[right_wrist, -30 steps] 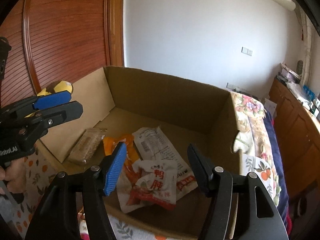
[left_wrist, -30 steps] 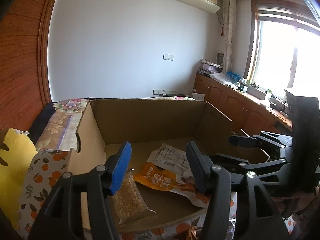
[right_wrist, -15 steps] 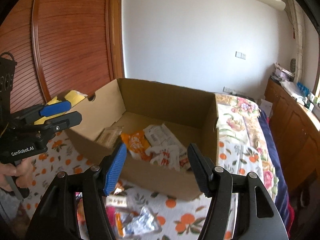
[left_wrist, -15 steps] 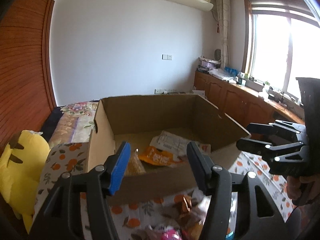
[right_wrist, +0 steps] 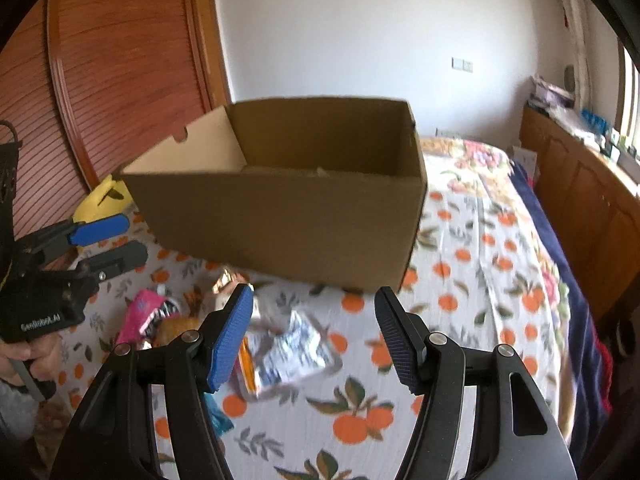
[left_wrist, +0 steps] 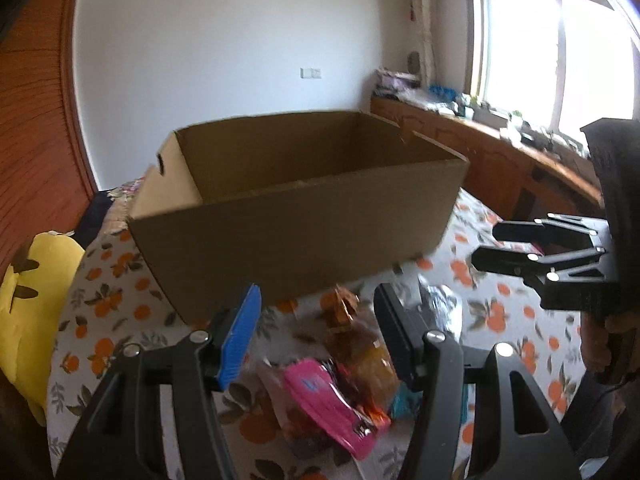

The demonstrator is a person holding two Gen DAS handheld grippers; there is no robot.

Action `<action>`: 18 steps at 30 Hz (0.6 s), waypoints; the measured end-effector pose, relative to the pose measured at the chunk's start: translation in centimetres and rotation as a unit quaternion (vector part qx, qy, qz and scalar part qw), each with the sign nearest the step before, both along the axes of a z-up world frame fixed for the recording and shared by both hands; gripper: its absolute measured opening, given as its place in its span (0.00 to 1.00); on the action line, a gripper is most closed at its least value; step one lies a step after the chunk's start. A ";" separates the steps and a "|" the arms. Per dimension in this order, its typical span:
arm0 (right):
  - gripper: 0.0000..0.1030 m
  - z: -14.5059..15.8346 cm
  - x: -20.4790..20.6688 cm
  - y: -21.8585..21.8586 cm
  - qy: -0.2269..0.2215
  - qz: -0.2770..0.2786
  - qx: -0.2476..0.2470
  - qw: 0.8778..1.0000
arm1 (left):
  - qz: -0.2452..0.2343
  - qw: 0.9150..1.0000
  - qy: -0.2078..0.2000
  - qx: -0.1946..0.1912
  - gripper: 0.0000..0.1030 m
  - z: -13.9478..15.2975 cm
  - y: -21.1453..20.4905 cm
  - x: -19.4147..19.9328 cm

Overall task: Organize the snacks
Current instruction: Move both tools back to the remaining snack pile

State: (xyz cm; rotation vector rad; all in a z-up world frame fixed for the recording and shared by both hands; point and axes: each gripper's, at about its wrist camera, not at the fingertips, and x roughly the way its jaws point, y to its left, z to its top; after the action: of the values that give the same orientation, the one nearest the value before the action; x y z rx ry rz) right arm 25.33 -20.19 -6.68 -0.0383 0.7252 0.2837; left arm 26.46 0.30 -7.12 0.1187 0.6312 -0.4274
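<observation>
An open brown cardboard box (left_wrist: 296, 224) stands on the orange-print bedspread (right_wrist: 480, 264); it also shows in the right wrist view (right_wrist: 288, 220). Its inside is hidden by the near wall. Loose snack packs lie in front of it: a pink pack (left_wrist: 320, 396), an orange pack (left_wrist: 360, 352) and a silver-blue pack (right_wrist: 292, 348). My left gripper (left_wrist: 316, 340) is open and empty above the pink and orange packs. My right gripper (right_wrist: 316, 332) is open and empty above the silver-blue pack. Each gripper shows in the other's view.
A yellow plush toy (left_wrist: 32, 312) lies at the bed's left edge. A wooden slatted wall (right_wrist: 120, 60) stands left. Wooden cabinets (right_wrist: 580, 208) run along the right side under a window (left_wrist: 560, 60).
Both grippers have pulled back and down from over the box. The box contents have dropped out of sight and the loose packs in front have come into view.
</observation>
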 end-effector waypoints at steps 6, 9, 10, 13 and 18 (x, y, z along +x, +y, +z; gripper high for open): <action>0.63 -1.8 -0.5 -0.9 0.022 -0.017 0.010 1.000 | -0.022 0.999 0.021 0.021 0.58 -1.2 -1.4 -1.0; 0.63 -2.7 -0.7 -1.2 0.029 -0.020 0.007 0.999 | -0.034 0.998 0.031 0.031 0.56 -1.6 -1.8 -1.3; 0.63 -3.1 -0.7 -1.2 0.031 -0.021 0.005 0.999 | -0.040 0.998 0.035 0.034 0.56 -1.7 -1.9 -1.3; 0.63 -3.9 -0.7 -1.5 0.038 -0.023 0.011 0.999 | -0.056 0.996 0.042 0.051 0.52 -2.0 -2.6 -1.6; 0.63 -4.5 -0.8 -1.7 0.043 -0.021 0.023 0.999 | -0.082 0.992 0.051 0.083 0.48 -2.5 -3.9 -1.9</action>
State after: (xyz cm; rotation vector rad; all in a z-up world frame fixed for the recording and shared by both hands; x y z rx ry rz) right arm 24.51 -21.85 -11.22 0.0318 0.8033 0.2634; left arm 24.55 -3.57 -9.60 0.3097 0.7605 -0.5429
